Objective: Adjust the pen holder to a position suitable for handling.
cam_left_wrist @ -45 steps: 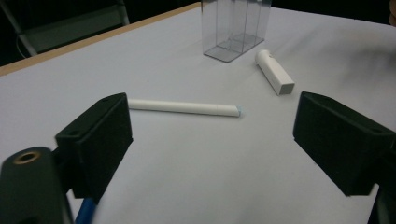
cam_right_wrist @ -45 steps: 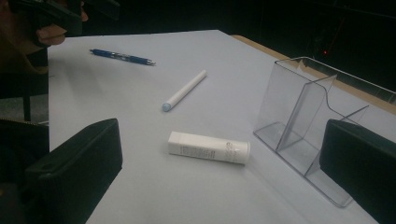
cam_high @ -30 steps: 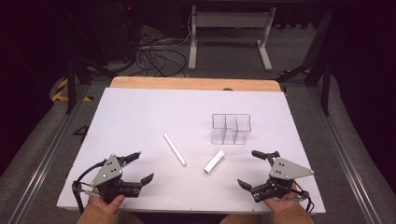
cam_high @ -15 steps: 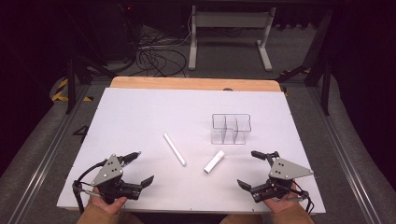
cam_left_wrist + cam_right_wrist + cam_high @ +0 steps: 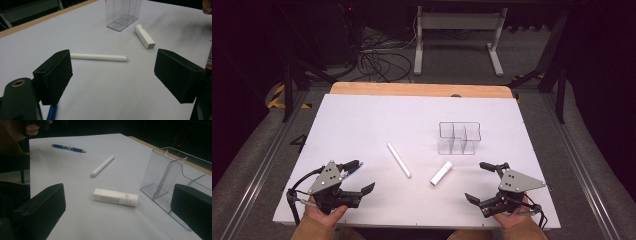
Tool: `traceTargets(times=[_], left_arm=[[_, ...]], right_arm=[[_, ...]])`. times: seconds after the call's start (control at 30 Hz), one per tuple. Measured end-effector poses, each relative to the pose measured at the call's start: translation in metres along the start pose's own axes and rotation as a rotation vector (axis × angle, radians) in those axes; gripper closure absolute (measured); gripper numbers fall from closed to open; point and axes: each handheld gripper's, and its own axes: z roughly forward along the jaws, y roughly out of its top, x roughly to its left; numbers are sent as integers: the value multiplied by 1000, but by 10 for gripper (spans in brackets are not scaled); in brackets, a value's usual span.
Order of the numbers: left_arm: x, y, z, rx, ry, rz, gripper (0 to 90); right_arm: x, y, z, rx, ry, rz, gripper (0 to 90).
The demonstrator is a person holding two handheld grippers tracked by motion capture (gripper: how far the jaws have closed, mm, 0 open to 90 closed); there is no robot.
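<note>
A long white pen (image 5: 399,160) lies mid-table, with a short white tube (image 5: 441,173) to its right. Behind them stands a clear compartment holder (image 5: 459,137), with nothing seen inside. My left gripper (image 5: 362,176) rests near the front left edge, open. Its jaws have just been closing slightly, with nothing between them. A blue pen (image 5: 352,168) lies under its far jaw. My right gripper (image 5: 477,181) sits at the front right, open and holding nothing. In the left gripper view the white pen (image 5: 98,57) lies ahead of the jaws. In the right gripper view the tube (image 5: 116,197) lies just ahead.
The white tabletop (image 5: 362,125) ends in a wooden strip (image 5: 412,89) at the far side. Beyond it are a dark floor, cables and a desk frame (image 5: 457,30). Bare surface lies between the grippers and to the left of the white pen.
The left gripper's jaws stand slightly narrower than half a second ago. Nothing else has moved.
</note>
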Motion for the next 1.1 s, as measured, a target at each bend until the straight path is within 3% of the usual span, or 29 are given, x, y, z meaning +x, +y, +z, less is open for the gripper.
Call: traceTargets(times=[1.1], left_arm=[[18, 16, -4, 45, -8, -9, 161]], right_arm=[[0, -1, 1, 1, 3, 6, 3]])
